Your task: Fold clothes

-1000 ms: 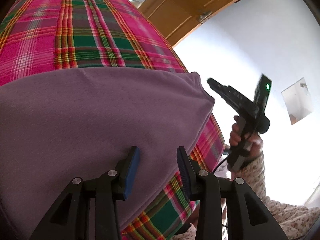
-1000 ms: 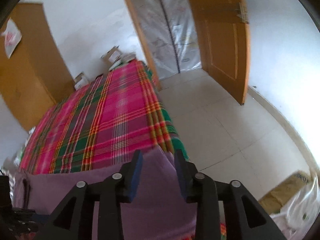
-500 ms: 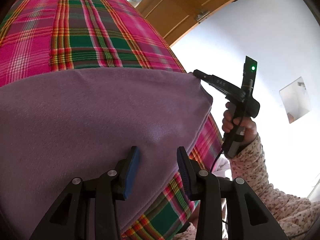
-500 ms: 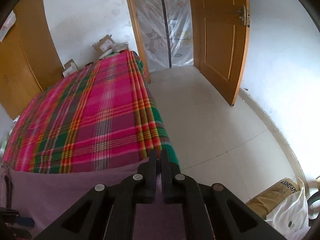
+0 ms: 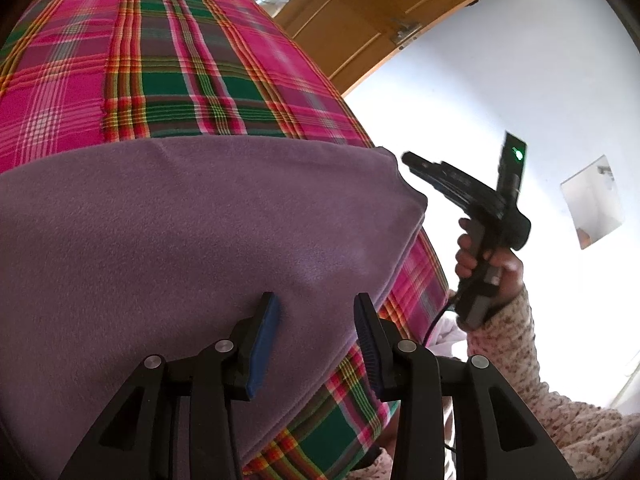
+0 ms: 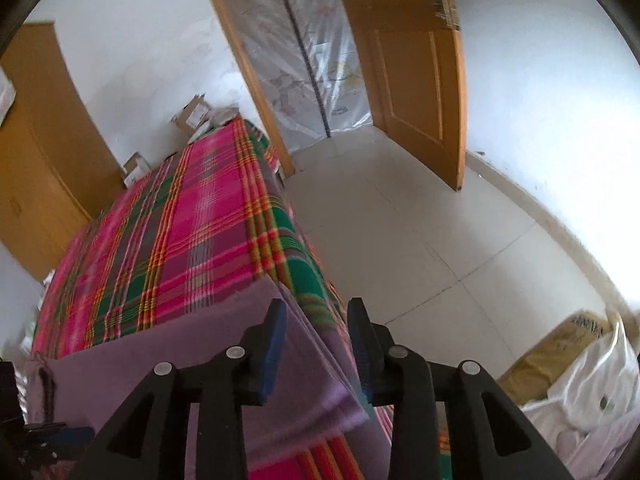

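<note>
A purple garment (image 5: 180, 240) lies flat on the bed's plaid cover (image 5: 180, 60), its far right corner near the bed's edge. My left gripper (image 5: 316, 336) is open and empty just above the garment's near part. My right gripper (image 6: 316, 340) is open and empty, hovering over the garment's corner (image 6: 280, 320), where two layers show. In the left wrist view the right gripper (image 5: 412, 158) is held up off the bed's right edge, clear of the cloth.
A pink, green and orange plaid cover (image 6: 180, 220) spans the bed. A tiled floor (image 6: 420, 240) lies to the right. An open wooden door (image 6: 420, 80), cardboard boxes (image 6: 196, 114) and a white bag (image 6: 588, 392) stand around.
The right gripper was shut at the garment's far right corner half a second ago. It has opened, let go and pulled back off the cloth. The left gripper has stayed open.
</note>
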The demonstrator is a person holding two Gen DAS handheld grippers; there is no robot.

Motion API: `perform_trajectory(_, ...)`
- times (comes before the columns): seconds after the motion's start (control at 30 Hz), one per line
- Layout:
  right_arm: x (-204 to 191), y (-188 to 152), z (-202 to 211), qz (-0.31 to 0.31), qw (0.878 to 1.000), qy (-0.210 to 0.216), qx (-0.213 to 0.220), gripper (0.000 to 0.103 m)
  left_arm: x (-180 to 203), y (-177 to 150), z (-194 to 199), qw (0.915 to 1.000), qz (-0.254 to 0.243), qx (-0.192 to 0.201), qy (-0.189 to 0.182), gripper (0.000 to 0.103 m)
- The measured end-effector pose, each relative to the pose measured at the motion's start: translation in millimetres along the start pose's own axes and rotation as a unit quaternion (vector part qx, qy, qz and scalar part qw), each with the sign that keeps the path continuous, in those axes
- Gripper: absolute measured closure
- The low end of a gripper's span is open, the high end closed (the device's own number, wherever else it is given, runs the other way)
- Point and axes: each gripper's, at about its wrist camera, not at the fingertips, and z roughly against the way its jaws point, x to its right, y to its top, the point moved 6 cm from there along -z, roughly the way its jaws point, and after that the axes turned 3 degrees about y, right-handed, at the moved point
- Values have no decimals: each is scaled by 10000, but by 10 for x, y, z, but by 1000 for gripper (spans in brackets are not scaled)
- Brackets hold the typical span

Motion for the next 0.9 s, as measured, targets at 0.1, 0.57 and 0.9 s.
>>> perform_trajectory(0.1,129,-105,108,-302,9995,132,34,66,8,4,-5,10000,-16,-3,34,62)
perform_trajectory(0.57,273,-493,173,-1126,9918,609,50,62,33,15,-26,9999,-56,21,128,59)
perform_trajectory(0.9,122,-459,89,-817,9964,178,156,62,45,27,-40,9998,-40,29,179,58)
